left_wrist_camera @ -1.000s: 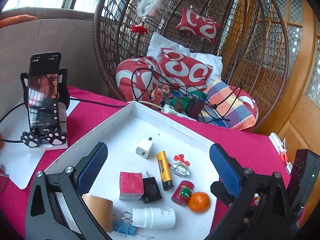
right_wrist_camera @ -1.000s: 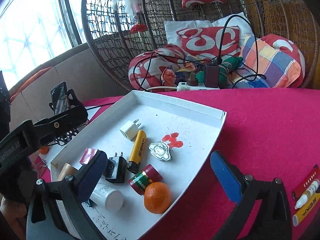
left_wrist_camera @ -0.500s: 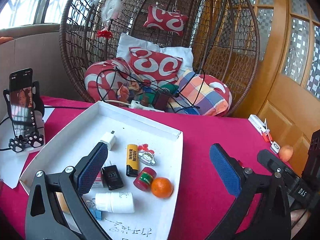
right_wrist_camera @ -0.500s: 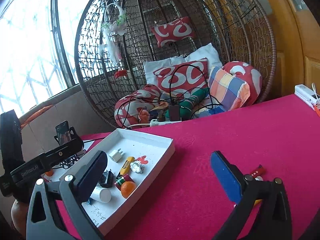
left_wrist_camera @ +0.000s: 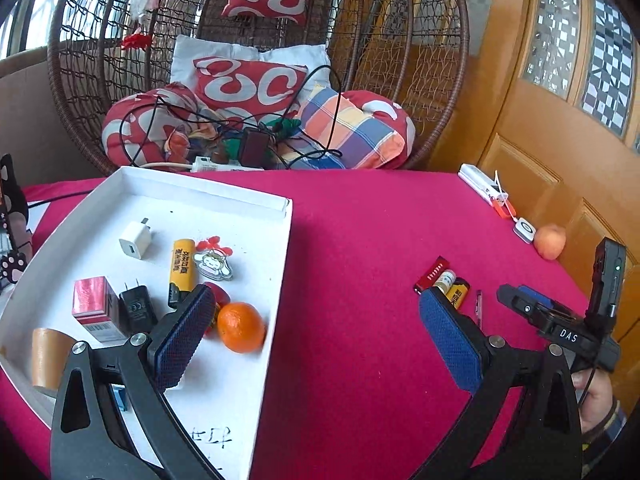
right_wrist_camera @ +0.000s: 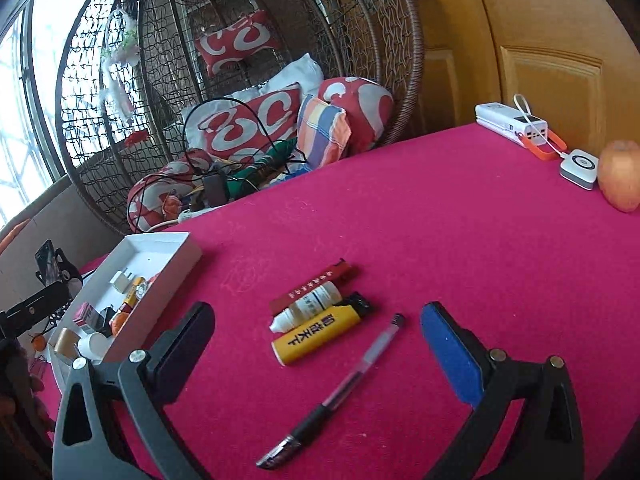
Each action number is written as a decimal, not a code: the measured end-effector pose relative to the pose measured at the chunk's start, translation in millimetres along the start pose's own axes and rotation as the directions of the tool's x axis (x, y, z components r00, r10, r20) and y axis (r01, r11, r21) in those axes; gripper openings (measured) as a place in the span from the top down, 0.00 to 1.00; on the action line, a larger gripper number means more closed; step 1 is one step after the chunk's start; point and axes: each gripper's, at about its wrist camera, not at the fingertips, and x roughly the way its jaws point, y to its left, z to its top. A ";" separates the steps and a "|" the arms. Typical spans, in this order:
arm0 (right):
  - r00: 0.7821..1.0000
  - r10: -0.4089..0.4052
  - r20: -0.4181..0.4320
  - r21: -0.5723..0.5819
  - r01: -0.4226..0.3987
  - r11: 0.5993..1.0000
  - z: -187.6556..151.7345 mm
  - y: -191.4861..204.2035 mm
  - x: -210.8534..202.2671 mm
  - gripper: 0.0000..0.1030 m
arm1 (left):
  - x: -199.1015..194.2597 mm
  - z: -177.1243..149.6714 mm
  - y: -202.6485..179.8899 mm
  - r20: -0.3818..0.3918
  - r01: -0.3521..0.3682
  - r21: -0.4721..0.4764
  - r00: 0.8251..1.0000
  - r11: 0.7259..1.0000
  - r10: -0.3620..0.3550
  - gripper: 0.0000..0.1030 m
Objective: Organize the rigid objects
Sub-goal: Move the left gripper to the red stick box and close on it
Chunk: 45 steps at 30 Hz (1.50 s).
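A white tray (left_wrist_camera: pixel 276 264) on the red tablecloth holds a white charger (left_wrist_camera: pixel 135 239), a yellow lighter (left_wrist_camera: pixel 182 268), a cartoon badge (left_wrist_camera: pixel 213 265), a red box (left_wrist_camera: pixel 93 306), a black plug (left_wrist_camera: pixel 138 310), an orange (left_wrist_camera: pixel 241 327) and a brown tape roll (left_wrist_camera: pixel 50 358). My left gripper (left_wrist_camera: pixel 316 340) is open and empty, over the tray's right edge. My right gripper (right_wrist_camera: pixel 318 344) is open and empty, above a second yellow lighter (right_wrist_camera: pixel 320 334), a small white bottle (right_wrist_camera: pixel 308 306), a flat red strip (right_wrist_camera: pixel 312 286) and a black pen (right_wrist_camera: pixel 340 392) on the cloth. The tray also shows in the right wrist view (right_wrist_camera: pixel 160 280).
A wicker hanging chair (left_wrist_camera: pixel 248 60) with cushions and cables stands behind the table. A white power bank (right_wrist_camera: pixel 510 124), a small white device (right_wrist_camera: pixel 580 166) and an apple (right_wrist_camera: pixel 620 176) lie at the far right by the wooden door. A phone stand (right_wrist_camera: pixel 50 266) is left of the tray.
Both grippers have swung to the right, away from the tray. The right gripper now looks down on the lighter, bottle, strip and pen. Both stay open and empty.
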 end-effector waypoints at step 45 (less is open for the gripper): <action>0.989 0.131 -0.061 0.226 -0.115 0.967 -19.3 -57.2 4.6 0.00 | 187.4 21.1 -137.8 -0.277 0.104 0.522 0.960 0.846 0.053 0.00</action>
